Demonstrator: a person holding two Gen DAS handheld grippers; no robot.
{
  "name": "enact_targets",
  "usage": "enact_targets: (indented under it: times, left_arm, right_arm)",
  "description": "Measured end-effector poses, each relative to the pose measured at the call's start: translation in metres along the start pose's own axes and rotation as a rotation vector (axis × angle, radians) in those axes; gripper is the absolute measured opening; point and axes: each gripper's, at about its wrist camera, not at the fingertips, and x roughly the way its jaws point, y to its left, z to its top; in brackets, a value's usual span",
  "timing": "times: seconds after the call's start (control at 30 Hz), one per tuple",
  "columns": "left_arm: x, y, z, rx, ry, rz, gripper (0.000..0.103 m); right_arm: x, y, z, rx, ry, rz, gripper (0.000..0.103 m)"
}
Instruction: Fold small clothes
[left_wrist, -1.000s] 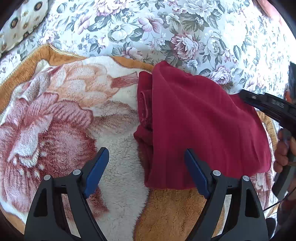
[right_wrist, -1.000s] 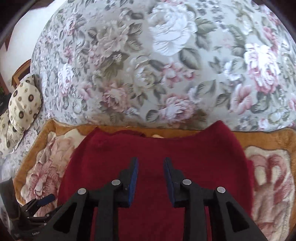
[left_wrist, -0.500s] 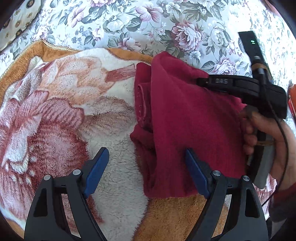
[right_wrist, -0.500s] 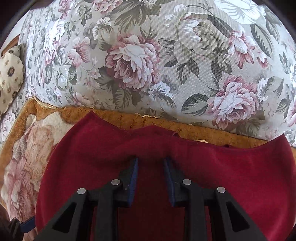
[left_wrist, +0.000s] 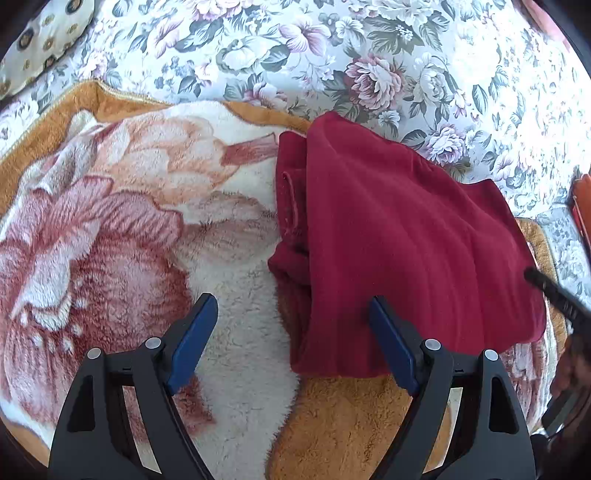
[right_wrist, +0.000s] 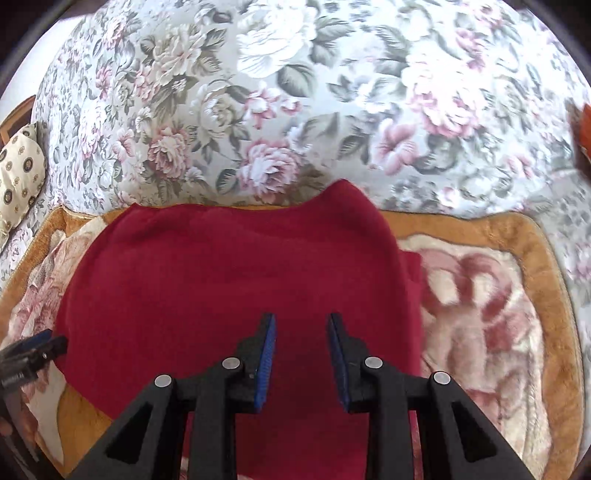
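A dark red garment (left_wrist: 399, 236) lies folded on a fleece blanket (left_wrist: 110, 229); a narrower layer sticks out along its left side. My left gripper (left_wrist: 291, 332) is open wide and empty, just above the garment's near left corner. In the right wrist view the garment (right_wrist: 229, 280) fills the middle, and my right gripper (right_wrist: 301, 347) hovers above it with jaws partly open and nothing between them. The right gripper's tip shows at the right edge of the left wrist view (left_wrist: 554, 291). The left gripper's tip shows at the left edge of the right wrist view (right_wrist: 33, 350).
The blanket has an orange border (right_wrist: 480, 225) and lies on a floral bedspread (right_wrist: 295, 110). A patterned cushion (right_wrist: 18, 173) sits at the far left. An orange object (left_wrist: 583, 206) shows at the right edge.
My right gripper has pulled back off the garment toward its near edge and its jaws have opened a little. The garment's top layer now lies flat. My left gripper has hardly moved.
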Motion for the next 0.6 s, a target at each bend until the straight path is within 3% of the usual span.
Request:
enact_targets:
  times: [0.1, 0.23, 0.33, 0.47, 0.6]
  left_arm:
    - [0.003, 0.004, -0.001, -0.029, 0.023, -0.024, 0.084]
    - [0.006, 0.01, -0.002, -0.057, 0.042, -0.037, 0.084]
    - [-0.002, 0.012, -0.004, -0.043, 0.03, -0.033, 0.084]
    - [-0.011, 0.011, -0.008, -0.003, 0.035, -0.044, 0.084]
    - [-0.016, 0.013, -0.015, 0.017, 0.033, -0.042, 0.084]
  right_arm:
    - [0.005, -0.018, -0.024, -0.002, 0.03, -0.002, 0.027]
    - [0.0, -0.019, -0.024, -0.009, 0.035, 0.0, 0.028]
    - [-0.014, -0.011, -0.018, 0.001, 0.01, 0.082, 0.028]
    - [-0.027, -0.006, -0.023, -0.032, 0.002, 0.063, 0.029]
    - [-0.032, 0.01, -0.029, -0.05, 0.009, 0.161, 0.031]
